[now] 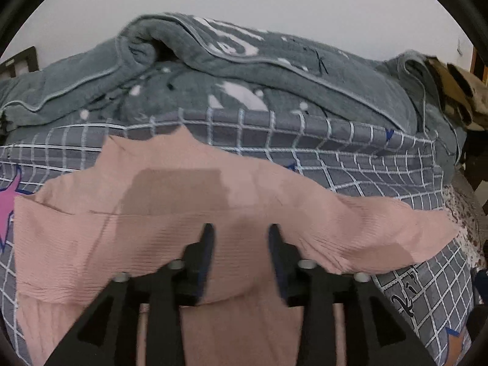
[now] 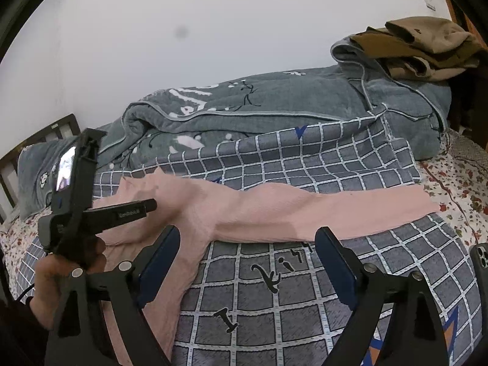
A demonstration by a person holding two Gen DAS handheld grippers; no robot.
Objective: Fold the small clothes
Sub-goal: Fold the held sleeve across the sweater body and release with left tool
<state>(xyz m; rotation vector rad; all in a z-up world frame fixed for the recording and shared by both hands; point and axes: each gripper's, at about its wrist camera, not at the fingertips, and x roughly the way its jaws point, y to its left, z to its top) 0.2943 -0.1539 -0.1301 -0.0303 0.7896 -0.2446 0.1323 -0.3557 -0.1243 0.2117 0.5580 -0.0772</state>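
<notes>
A pink ribbed garment (image 1: 183, 213) lies spread on a grey checked blanket (image 1: 366, 164) on the bed. My left gripper (image 1: 241, 228) hovers low over its middle, jaws partly apart, with no cloth pinched between the fingers. In the right wrist view the pink garment (image 2: 244, 210) stretches one long sleeve to the right. My right gripper (image 2: 248, 235) stands wide open just in front of that sleeve, over the checked blanket (image 2: 305, 289), holding nothing. A hand (image 2: 52, 274) holds the left gripper (image 2: 146, 206) at the left, above the garment's body.
A bunched grey floral quilt (image 2: 274, 100) lies behind the garment against the white wall. Brown clothes (image 2: 427, 45) are piled on it at the far right. A dark phone (image 2: 480, 262) sits at the right edge, on the side where the flowered sheet (image 2: 451, 183) shows. A wooden headboard (image 2: 30, 146) is at the left.
</notes>
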